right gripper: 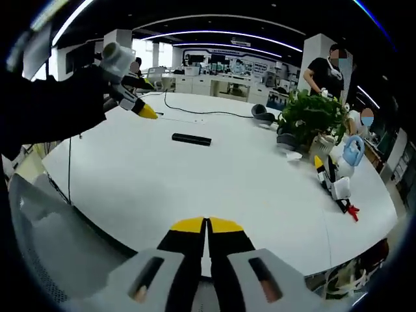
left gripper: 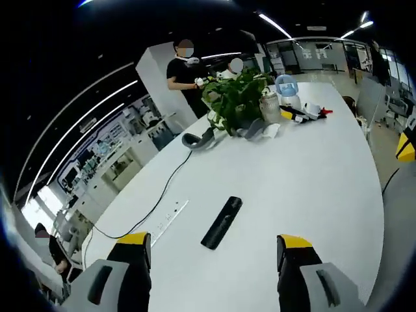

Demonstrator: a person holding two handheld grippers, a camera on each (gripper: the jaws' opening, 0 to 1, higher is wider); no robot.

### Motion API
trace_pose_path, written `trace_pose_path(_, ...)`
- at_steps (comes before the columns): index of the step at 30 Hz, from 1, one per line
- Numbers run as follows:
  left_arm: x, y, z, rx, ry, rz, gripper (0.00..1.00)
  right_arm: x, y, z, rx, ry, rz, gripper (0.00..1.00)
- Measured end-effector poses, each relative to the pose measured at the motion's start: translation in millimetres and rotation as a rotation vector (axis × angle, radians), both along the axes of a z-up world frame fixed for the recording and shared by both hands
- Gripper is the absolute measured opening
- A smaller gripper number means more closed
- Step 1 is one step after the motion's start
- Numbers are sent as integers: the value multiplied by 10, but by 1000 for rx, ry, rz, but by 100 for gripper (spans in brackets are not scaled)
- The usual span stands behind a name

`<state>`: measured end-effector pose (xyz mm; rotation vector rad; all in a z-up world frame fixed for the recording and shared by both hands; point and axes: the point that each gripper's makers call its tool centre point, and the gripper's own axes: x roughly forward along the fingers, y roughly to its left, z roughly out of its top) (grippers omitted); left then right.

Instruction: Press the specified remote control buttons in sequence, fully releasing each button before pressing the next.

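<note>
A black remote control (left gripper: 221, 222) lies flat on the white table (left gripper: 305, 175), a short way ahead of my left gripper (left gripper: 218, 246), whose yellow-tipped jaws stand wide apart with nothing between them. In the right gripper view the same remote (right gripper: 191, 139) lies far off across the table (right gripper: 214, 188). My right gripper (right gripper: 207, 226) hangs over the near table edge with its yellow tips pressed together, holding nothing. The left gripper (right gripper: 130, 97) comes in at the upper left, held by a dark sleeve (right gripper: 45, 107), above the table near the remote.
A potted plant (left gripper: 239, 97), a blue-and-white watering can (left gripper: 286, 90), grey headphones (left gripper: 198, 138) and yellow-black tools (left gripper: 300, 114) stand at the far end. A black cable (left gripper: 156, 205) runs to a white power strip (left gripper: 168, 222) left of the remote. People stand behind the plant.
</note>
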<state>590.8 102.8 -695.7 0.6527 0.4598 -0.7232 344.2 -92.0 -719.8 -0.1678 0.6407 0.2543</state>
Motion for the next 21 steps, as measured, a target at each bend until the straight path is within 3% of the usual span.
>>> trace_pose_path(5, 234, -63, -198, 29, 48, -36, 80, -16, 10, -57, -10, 34, 5, 0)
trace_pose_path(7, 306, -19, -378, 90, 98, -49, 80, -19, 6, -61, -8, 37, 2, 0)
trace_pose_path(12, 446, -28, -691, 111, 213, -60, 78, -25, 0, -104, -17, 59, -2, 0)
trace_pose_path(17, 581, -81, -935, 151, 277, -94, 71, -29, -5, -140, -21, 77, -3, 0)
trace_pose_path(18, 582, -75, -1013, 178, 319, -99, 71, -30, -2, -151, -23, 83, -2, 0)
trace_pose_path(21, 653, -156, -1086, 167, 361, -117, 66, -37, 6, -188, -29, 101, 4, 0)
